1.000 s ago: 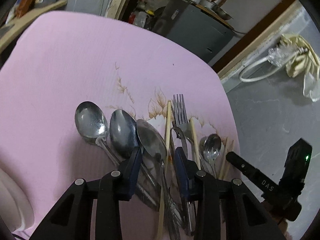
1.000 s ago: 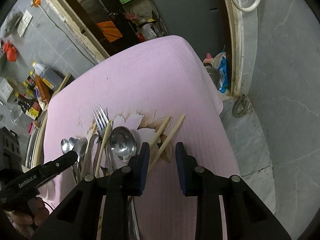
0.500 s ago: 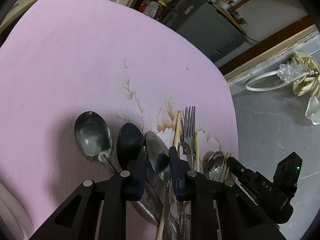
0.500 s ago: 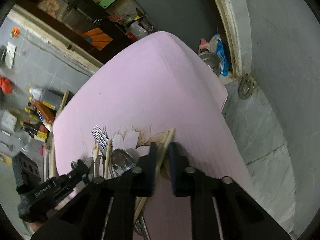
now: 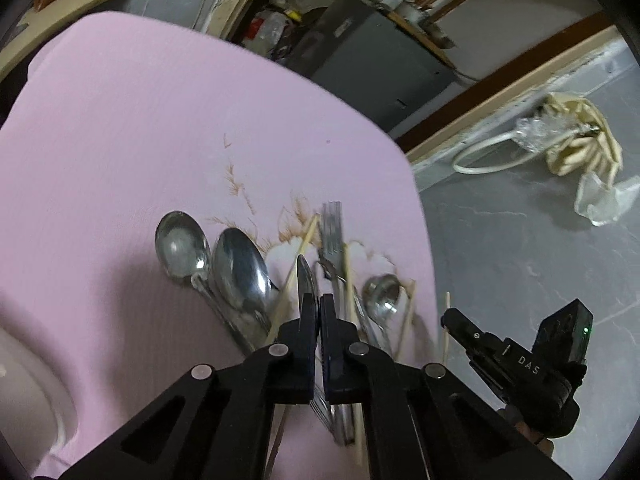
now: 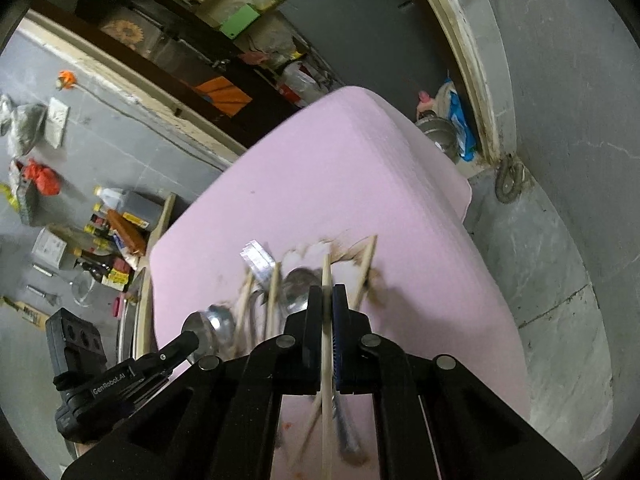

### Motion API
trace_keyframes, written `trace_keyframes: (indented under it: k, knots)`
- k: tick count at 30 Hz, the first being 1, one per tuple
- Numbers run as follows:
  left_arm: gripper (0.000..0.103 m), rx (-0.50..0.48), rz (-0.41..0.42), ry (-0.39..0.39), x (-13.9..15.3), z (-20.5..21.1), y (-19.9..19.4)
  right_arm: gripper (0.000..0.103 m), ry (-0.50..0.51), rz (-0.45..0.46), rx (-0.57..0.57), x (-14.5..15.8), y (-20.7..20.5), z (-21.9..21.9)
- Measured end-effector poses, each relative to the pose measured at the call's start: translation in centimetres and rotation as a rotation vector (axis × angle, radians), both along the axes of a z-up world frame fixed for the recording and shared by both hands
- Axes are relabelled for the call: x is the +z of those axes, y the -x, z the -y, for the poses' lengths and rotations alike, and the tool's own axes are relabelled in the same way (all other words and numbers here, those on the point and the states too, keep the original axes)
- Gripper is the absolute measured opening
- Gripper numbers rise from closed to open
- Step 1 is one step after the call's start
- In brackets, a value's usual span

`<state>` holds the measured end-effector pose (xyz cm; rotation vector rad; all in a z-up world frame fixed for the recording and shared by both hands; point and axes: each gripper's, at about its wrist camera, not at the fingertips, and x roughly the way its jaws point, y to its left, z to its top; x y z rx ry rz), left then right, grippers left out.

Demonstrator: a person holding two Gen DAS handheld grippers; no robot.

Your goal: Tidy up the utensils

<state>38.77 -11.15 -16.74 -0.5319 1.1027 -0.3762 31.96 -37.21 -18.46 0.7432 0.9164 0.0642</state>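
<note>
Utensils lie bunched on the pink cloth (image 5: 120,140). My left gripper (image 5: 319,304) is shut on a steel spoon (image 5: 305,276), which is lifted and turned edge-on. Left of it, two large spoons (image 5: 182,246) (image 5: 240,268) rest side by side. A fork (image 5: 334,228), a small spoon (image 5: 382,294) and wooden chopsticks (image 5: 298,258) lie to the right. My right gripper (image 6: 327,294) is shut on one chopstick (image 6: 326,272), raised above the pile. A second chopstick (image 6: 366,268) stays on the cloth beside it. The fork (image 6: 256,258) shows blurred at the left.
A white dish rim (image 5: 24,380) sits at the cloth's near left corner. The table's right edge drops to grey floor (image 5: 520,240), with a hose and bags there. Bottles (image 6: 108,232) and shelves stand beyond the far side. Each gripper shows in the other's view (image 5: 520,368) (image 6: 120,376).
Both grippers went from open to shut. The left one closed on a spoon and lifted it edge-on. The right one closed on a chopstick and raised it.
</note>
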Motion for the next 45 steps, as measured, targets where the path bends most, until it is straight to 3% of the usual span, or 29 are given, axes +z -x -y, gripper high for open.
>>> trace_keyframes:
  k: [7,13,18,26,30,35,45]
  knots:
    - [0.003,-0.039,0.075,0.056,3.5,-1.6,3.8,0.004,0.018,0.106,0.013,4.3,3.4,-2.3]
    - [0.003,-0.053,0.183,0.081,8.6,-4.1,6.4,0.004,0.020,0.235,0.008,8.8,5.0,-5.6]
    - [0.003,-0.011,0.287,0.086,13.0,-8.5,7.9,0.004,0.013,0.365,0.035,13.0,4.8,-10.1]
    - [0.003,0.142,0.412,0.047,16.5,-19.0,8.5,0.004,0.004,0.563,0.079,18.4,2.6,-18.9]
    - [0.003,0.239,0.486,0.064,17.4,-23.9,7.8,0.004,0.034,0.649,0.091,19.8,1.7,-23.2]
    - [0.003,0.327,0.557,0.097,16.2,-28.6,6.8,0.004,0.099,0.753,0.102,20.0,1.3,-26.7]
    - [0.003,0.417,0.656,0.124,12.0,-30.6,6.0,0.004,0.155,0.829,0.118,16.6,0.3,-28.9]
